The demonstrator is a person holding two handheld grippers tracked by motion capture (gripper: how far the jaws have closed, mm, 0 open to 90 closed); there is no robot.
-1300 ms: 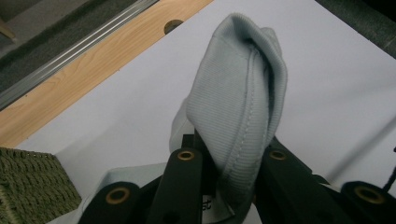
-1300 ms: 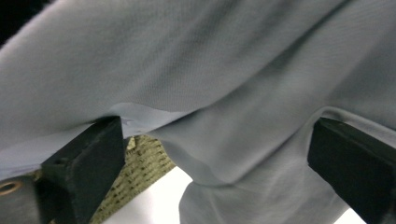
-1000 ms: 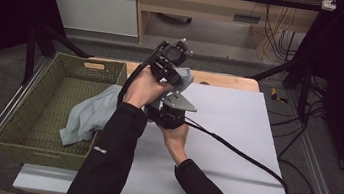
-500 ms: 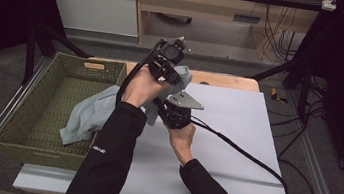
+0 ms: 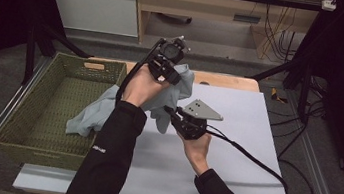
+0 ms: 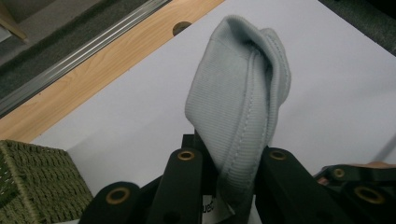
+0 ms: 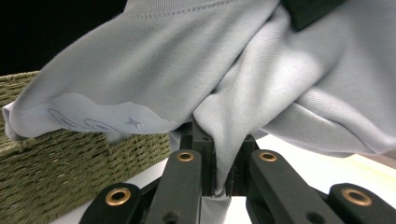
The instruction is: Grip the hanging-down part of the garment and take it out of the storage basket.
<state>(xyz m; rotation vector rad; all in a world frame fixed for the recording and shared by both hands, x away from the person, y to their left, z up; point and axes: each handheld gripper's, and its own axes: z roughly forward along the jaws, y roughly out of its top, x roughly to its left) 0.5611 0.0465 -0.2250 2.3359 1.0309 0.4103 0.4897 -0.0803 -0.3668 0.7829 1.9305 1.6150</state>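
Observation:
A pale grey-blue garment (image 5: pixel 181 85) hangs between both grippers, and its lower part trails over the basket rim. My left gripper (image 5: pixel 171 76) is raised above the table's far edge and is shut on a ribbed cuff (image 6: pixel 243 98), which sticks up past my left gripper (image 6: pixel 229 163). Lower and nearer, my right gripper (image 5: pixel 167 110) points left and is shut on a fold of the garment (image 7: pixel 233 70). That fold is pinched deep between the jaws of my right gripper (image 7: pixel 223 163).
A green woven basket (image 5: pixel 96 64) stands on the left of the table, and its wall also shows as the basket (image 6: pixel 37 182) and the basket (image 7: pixel 70 177). A white table mat (image 5: pixel 245 137) lies right of the hands. A black cable (image 5: pixel 257 163) trails off to the right.
My right gripper has shifted a little to the right and up, with the garment fold pinched in it. The left gripper has stayed where it was with the cuff.

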